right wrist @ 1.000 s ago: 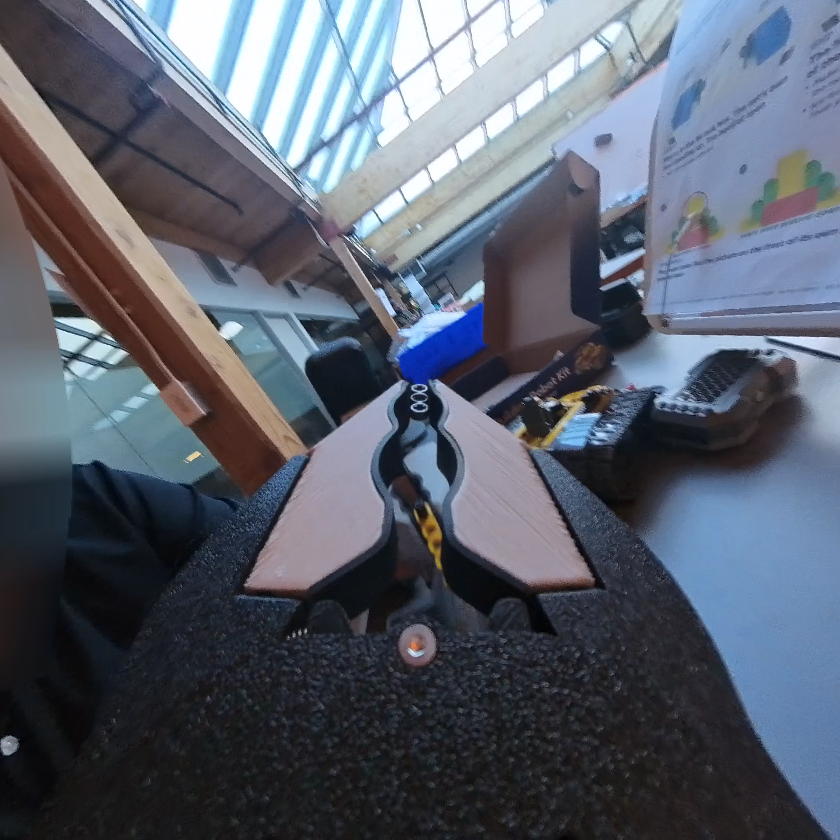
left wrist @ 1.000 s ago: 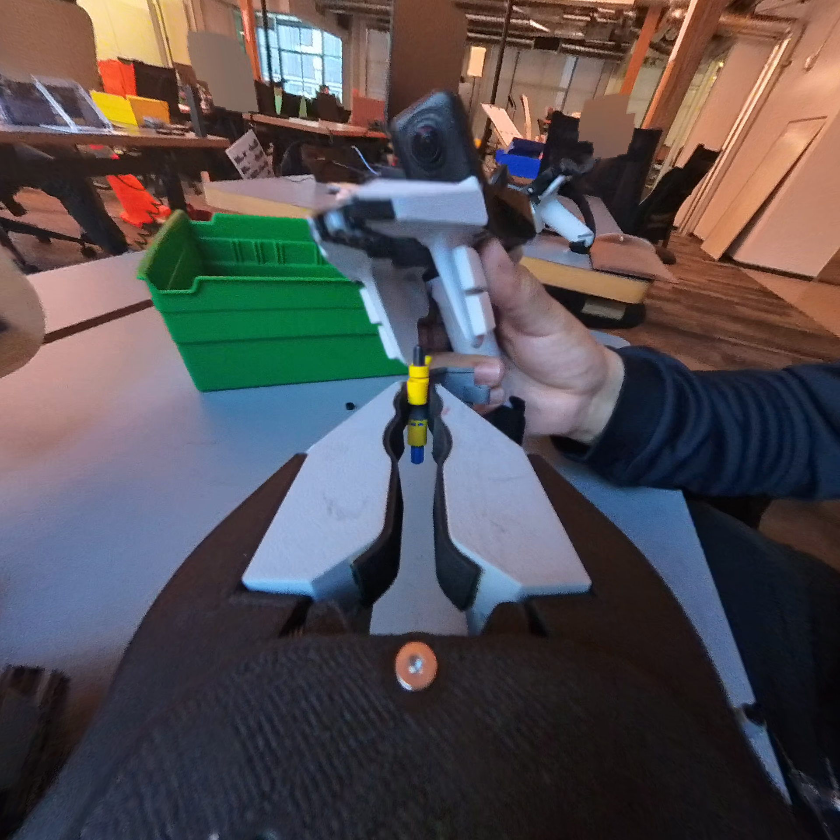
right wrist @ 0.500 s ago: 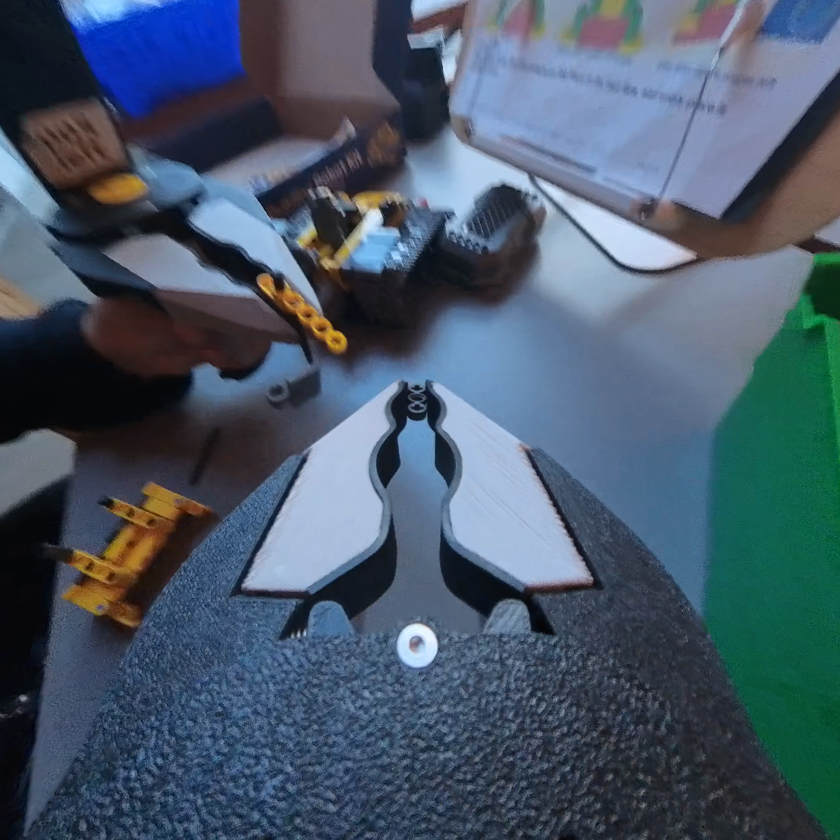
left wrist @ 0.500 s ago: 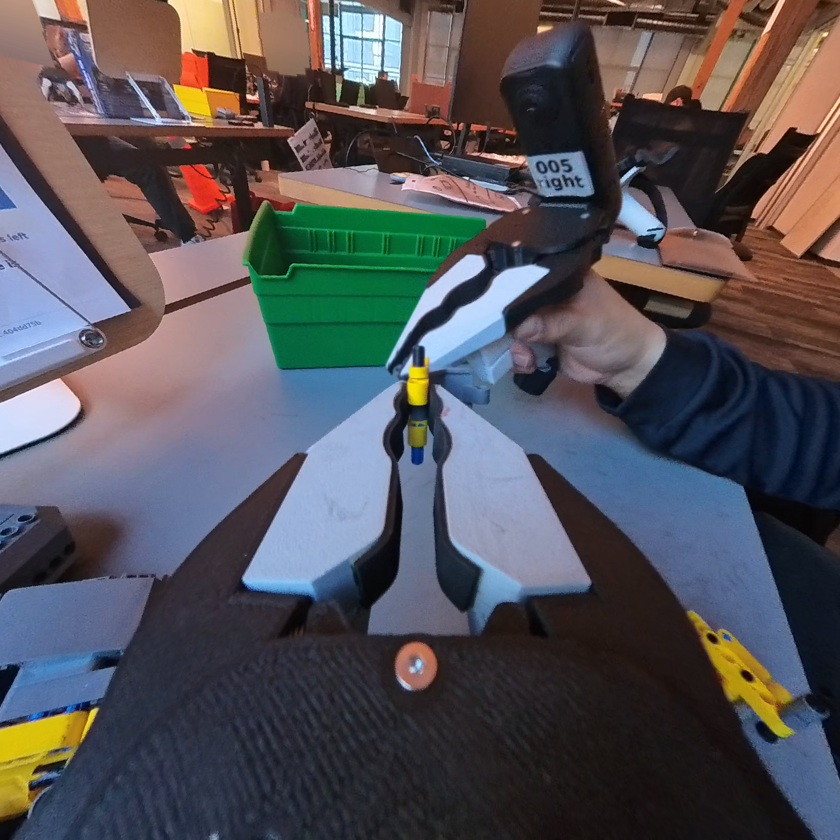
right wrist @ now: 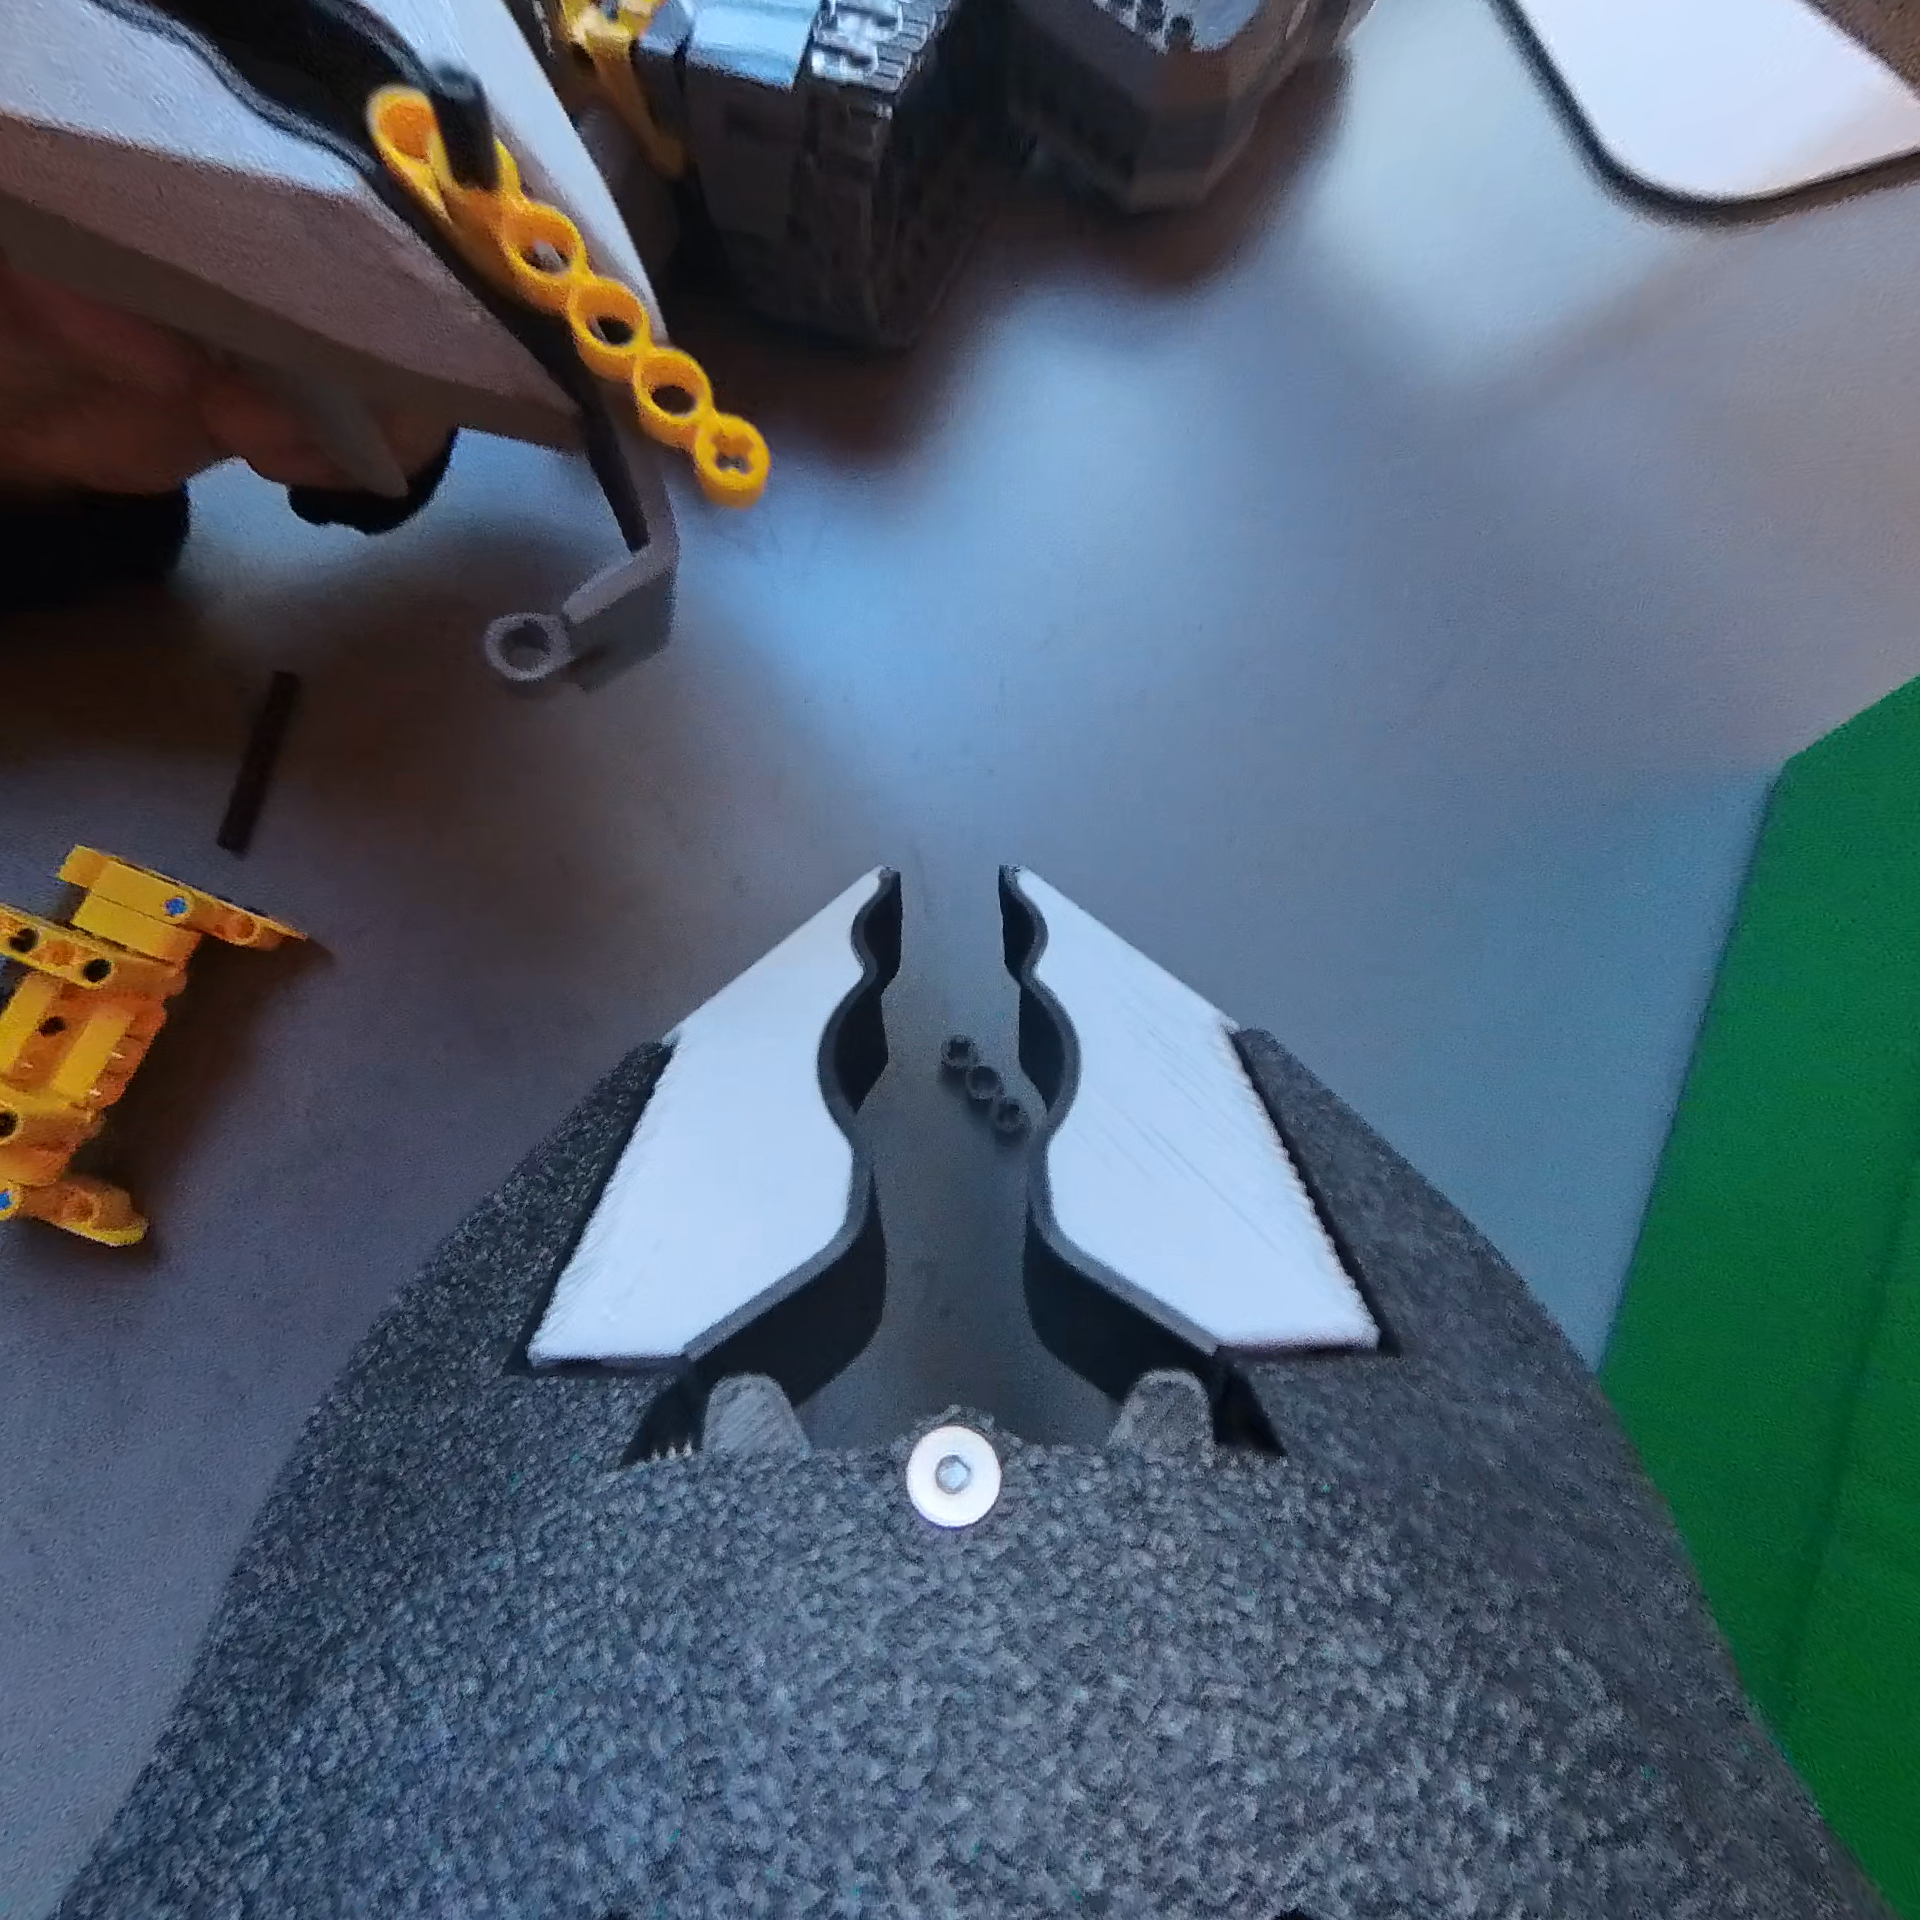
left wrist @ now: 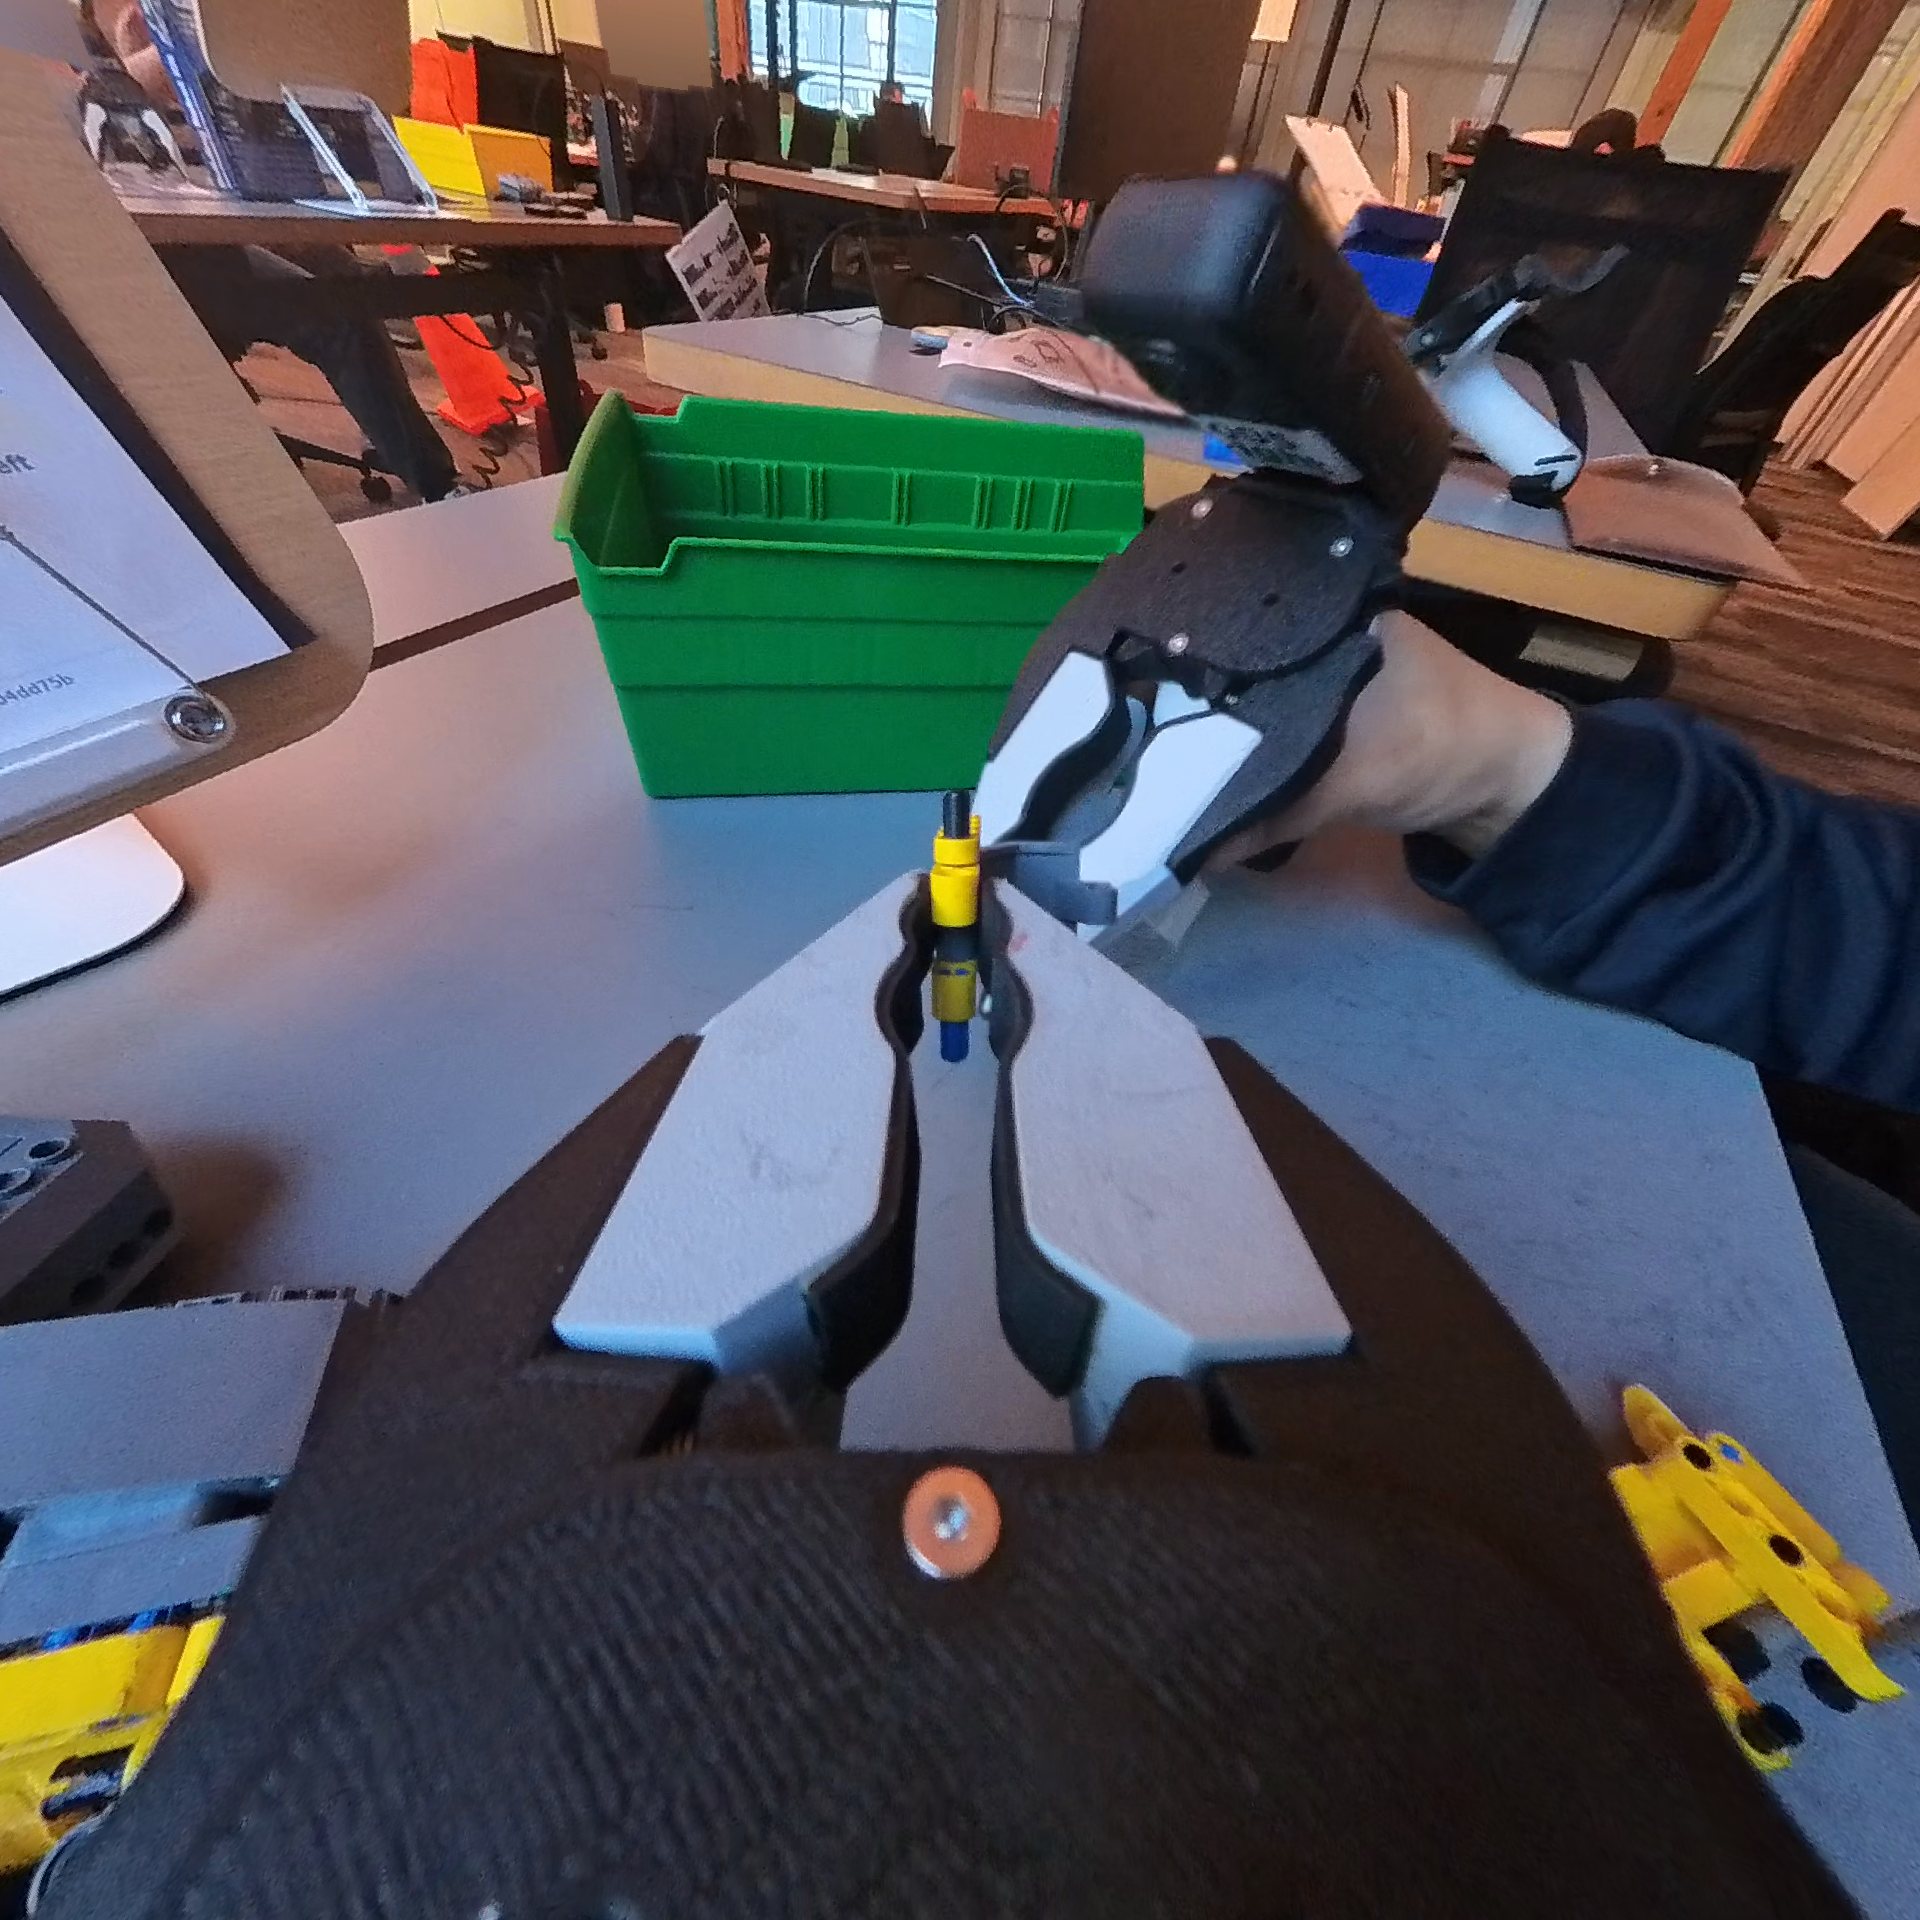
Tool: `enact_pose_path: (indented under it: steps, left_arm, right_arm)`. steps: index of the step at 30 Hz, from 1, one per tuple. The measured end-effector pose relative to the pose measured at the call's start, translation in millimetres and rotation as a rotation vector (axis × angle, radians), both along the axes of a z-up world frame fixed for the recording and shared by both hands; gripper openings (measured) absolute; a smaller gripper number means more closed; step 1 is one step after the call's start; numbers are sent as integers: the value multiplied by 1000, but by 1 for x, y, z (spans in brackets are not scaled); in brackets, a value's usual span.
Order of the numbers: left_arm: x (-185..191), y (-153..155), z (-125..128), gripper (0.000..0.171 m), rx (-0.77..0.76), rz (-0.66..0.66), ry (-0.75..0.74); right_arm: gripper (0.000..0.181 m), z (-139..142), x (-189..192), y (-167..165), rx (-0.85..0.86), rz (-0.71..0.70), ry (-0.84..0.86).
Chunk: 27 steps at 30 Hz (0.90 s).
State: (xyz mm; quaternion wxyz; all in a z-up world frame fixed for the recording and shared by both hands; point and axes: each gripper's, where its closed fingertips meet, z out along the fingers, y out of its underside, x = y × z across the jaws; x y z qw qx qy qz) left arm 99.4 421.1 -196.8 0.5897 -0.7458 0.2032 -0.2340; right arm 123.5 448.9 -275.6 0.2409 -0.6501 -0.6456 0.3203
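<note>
While the left gripper [left wrist: 951, 914] pinches a yellow beam [left wrist: 954, 940], the parted right gripper [right wrist: 949, 883] hovers over a small black piece [right wrist: 982, 1081].

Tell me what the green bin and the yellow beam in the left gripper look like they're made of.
Green bin: looks like molded plastic with a dull sheen, given its uniform colour and ribbed walls. Yellow beam, clamped in the left gripper: likely hard, glossy plastic, with clean round holes along it.

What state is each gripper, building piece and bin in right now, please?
left gripper: shut on the yellow holed beam.
right gripper: open, empty, above the small black three-hole piece.
small black three-hole piece: lying free on the table.
green bin: upright, open-topped.
yellow assembly: resting on the table.
</note>
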Motion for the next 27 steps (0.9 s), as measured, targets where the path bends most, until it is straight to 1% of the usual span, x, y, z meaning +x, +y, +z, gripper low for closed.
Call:
enact_pose_path:
  steps: [4,9,13,15,18,19,20,22,24,26,27]
  left_arm:
    - [-1,1,-1,5,-4,3,0]
    - [1,-2,3,5,3,-22,-41]
    - [3,-3,5,5,-7,-43,-72]
    - [8,-5,3,5,-20,-77,-75]
    - [24,-13,2,5,-37,-172,-94]
    - [28,-15,3,5,-39,-195,-112]
    - [29,-15,4,5,-42,-205,-132]
    - [26,-13,1,5,-62,-189,-151]
    - [22,-11,8,8,-53,-183,-222]
    - [18,-10,16,8,-39,-175,-288]
    - [18,-11,15,8,-47,-180,-289]
  right_arm:
    - [21,23,-6,-1,-51,-3,129]
    - [25,71,-10,-16,-167,57,391]
    - [27,94,-6,-14,-213,65,512]
    - [31,101,-5,-16,-254,82,547]
    - [32,99,-6,-27,-304,128,533]
    - [29,94,-6,-36,-332,173,499]
    - [17,89,-6,-45,-350,214,463]
    - [13,83,-10,-47,-319,205,438]
    - [5,84,-9,-48,-304,213,442]
    - [6,86,-9,-48,-299,209,452]
    - [6,87,-9,-47,-301,204,456]
